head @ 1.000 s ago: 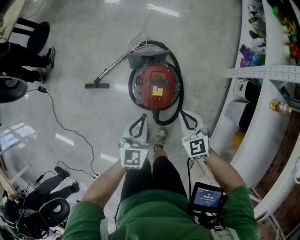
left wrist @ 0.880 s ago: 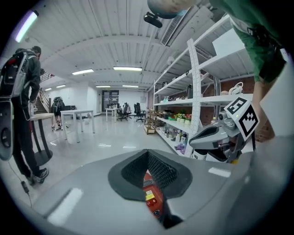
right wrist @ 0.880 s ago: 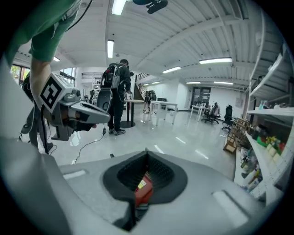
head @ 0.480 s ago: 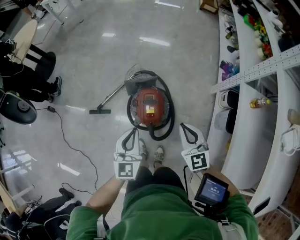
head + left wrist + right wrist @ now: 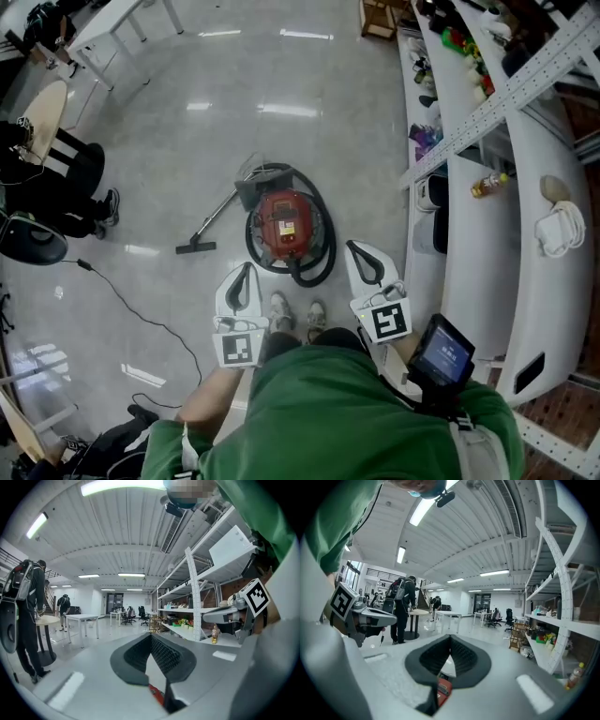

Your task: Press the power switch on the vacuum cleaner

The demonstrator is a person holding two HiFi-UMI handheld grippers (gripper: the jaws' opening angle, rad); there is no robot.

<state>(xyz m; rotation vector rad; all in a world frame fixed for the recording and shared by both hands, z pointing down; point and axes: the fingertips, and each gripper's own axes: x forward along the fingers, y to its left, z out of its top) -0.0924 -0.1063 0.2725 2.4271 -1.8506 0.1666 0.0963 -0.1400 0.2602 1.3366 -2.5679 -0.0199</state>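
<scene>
Approach step. Red vacuum cleaner (image 5: 284, 222) on floor, just ahead of shoes (image 5: 279, 306). Left gripper (image 5: 245, 272) and right gripper (image 5: 357, 251) both pinched closed, empty, hovering above. Switch too small to spot. Next, likely: crouch, press with closed tip.

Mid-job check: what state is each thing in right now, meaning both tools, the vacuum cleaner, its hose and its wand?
Left tool: shut, nothing between the jaws.
Right tool: shut, nothing between the jaws.
Vacuum cleaner: upright on the floor, neither tool touching it.
Hose: looped around the vacuum cleaner.
Wand: lying on the floor, left of the vacuum cleaner.
Power switch: too small to tell on or off.
</scene>
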